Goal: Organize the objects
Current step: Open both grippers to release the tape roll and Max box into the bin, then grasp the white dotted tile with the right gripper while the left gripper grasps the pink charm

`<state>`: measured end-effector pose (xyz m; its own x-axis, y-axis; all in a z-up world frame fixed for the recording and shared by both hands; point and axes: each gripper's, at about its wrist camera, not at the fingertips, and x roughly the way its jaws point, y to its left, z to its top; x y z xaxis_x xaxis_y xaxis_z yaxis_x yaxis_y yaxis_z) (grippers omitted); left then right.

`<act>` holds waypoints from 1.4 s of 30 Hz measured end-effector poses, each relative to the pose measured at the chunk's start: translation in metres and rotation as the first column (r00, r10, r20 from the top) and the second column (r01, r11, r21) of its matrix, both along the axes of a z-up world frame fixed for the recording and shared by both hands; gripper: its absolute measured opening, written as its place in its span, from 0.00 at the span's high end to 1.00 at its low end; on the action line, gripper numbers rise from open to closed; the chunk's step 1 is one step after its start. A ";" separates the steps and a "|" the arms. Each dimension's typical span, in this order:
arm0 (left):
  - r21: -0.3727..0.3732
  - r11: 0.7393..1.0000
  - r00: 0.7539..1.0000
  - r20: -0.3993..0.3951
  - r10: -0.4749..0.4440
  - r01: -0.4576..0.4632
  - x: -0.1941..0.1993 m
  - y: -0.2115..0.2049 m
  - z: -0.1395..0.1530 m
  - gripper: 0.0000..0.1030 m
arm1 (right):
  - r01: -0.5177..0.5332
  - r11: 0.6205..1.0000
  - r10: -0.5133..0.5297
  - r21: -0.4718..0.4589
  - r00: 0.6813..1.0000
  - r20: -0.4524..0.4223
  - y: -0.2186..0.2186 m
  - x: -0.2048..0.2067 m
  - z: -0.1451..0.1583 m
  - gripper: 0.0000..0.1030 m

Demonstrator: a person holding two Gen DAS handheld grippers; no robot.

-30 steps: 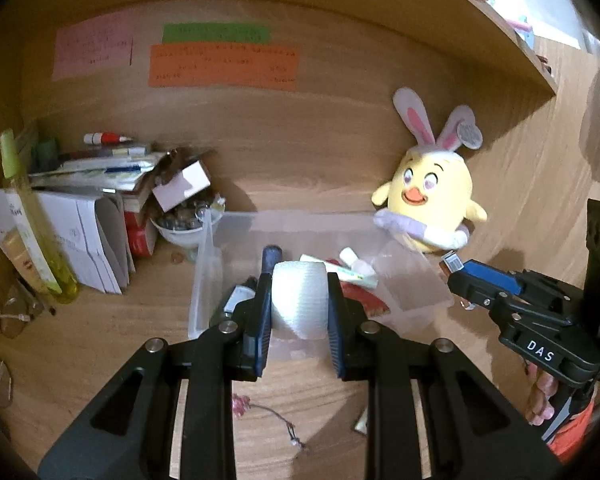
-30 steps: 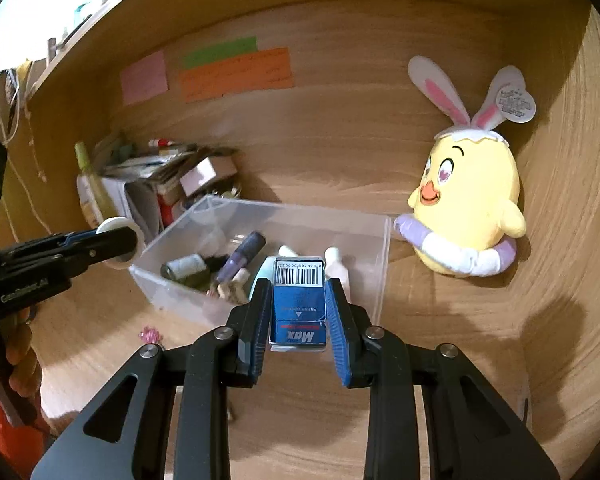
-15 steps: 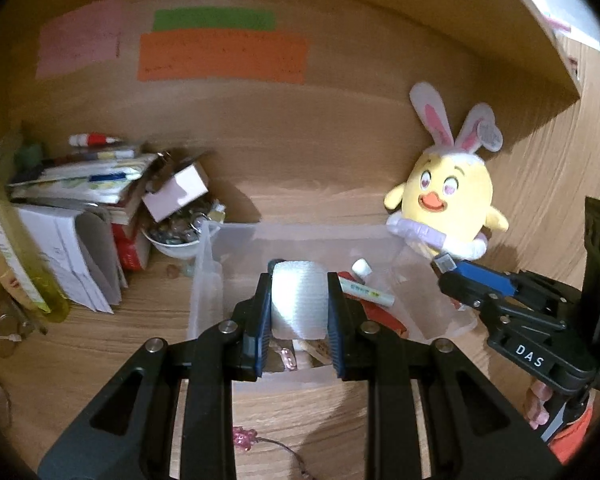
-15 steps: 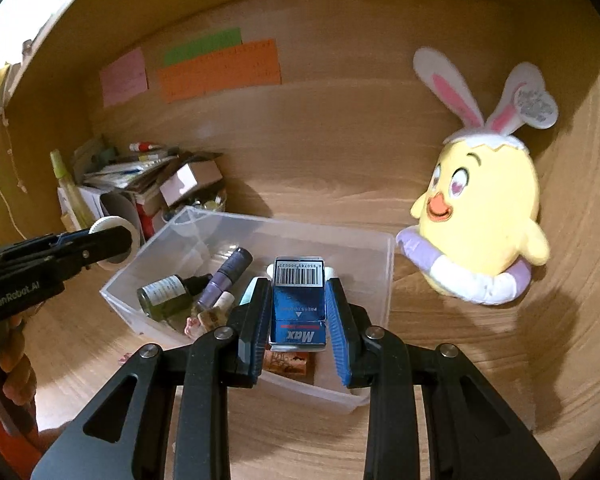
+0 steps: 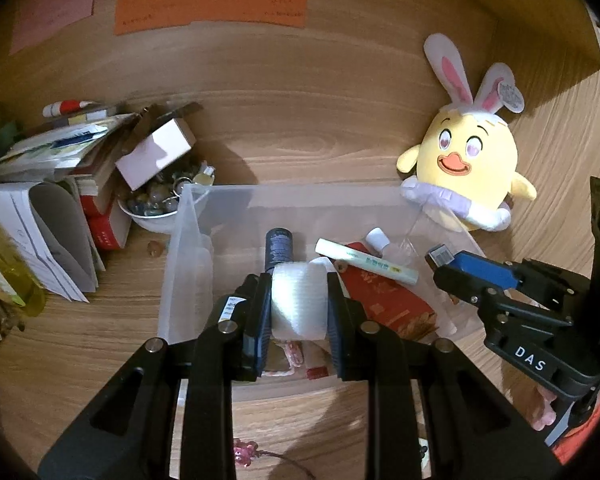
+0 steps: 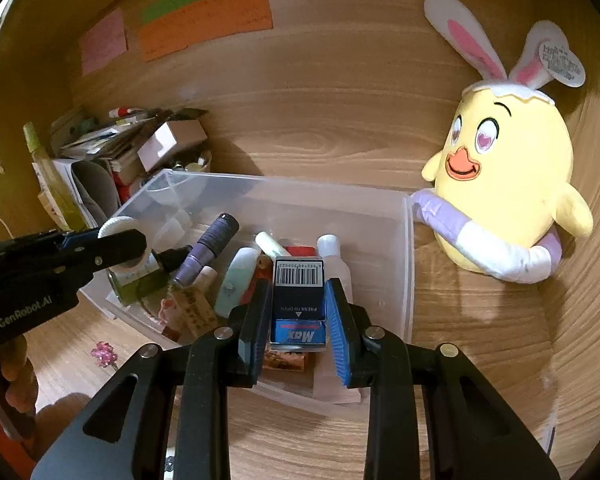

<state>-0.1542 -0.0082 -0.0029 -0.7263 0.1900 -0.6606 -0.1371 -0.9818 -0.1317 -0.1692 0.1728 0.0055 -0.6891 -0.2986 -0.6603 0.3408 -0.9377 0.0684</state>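
Observation:
My left gripper (image 5: 299,304) is shut on a white tape roll (image 5: 299,306) and holds it over the clear plastic bin (image 5: 180,264). My right gripper (image 6: 299,308) is shut on a blue staple box (image 6: 299,304) and holds it over the same bin (image 6: 407,280), near its right side. The bin holds several small items: a purple bottle (image 6: 210,248), a green bottle (image 6: 136,280), a white tube (image 5: 366,262) and a red packet (image 5: 384,300). The right gripper also shows in the left wrist view (image 5: 460,268), the left gripper in the right wrist view (image 6: 120,246).
A yellow bunny-eared plush (image 6: 504,196) sits right of the bin against the wooden wall. A pile of papers, books and a small box (image 5: 156,152) with a bowl of trinkets (image 5: 152,208) stands at the left. A pink charm (image 6: 104,354) lies on the desk before the bin.
Both grippers have moved forward and now hang over the bin with their objects still held. The bin looks larger and closer in both views.

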 end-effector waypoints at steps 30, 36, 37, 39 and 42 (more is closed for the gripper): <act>-0.070 0.996 0.989 -0.142 0.044 -0.054 0.053 -0.002 0.033 0.06 | -0.046 0.998 0.048 0.034 0.997 -0.068 -0.009 0.035 0.023 0.24; -0.057 0.995 0.989 -0.132 0.070 -0.078 0.067 -0.014 0.033 0.06 | -0.061 0.998 0.063 0.022 0.995 -0.081 -0.007 0.052 0.030 0.19; -0.054 0.995 0.989 -0.129 0.073 -0.081 0.069 -0.016 0.034 0.06 | -0.064 0.998 0.065 0.020 0.995 -0.081 -0.006 0.055 0.030 0.19; -0.051 0.995 0.989 -0.123 0.080 -0.087 0.074 -0.021 0.033 0.05 | -0.068 0.998 0.069 0.015 0.995 -0.078 -0.004 0.060 0.031 0.19; -0.058 0.993 0.989 -0.116 0.091 -0.098 0.081 -0.027 0.031 0.05 | -0.072 0.997 0.073 0.012 0.994 -0.075 -0.002 0.068 0.031 0.18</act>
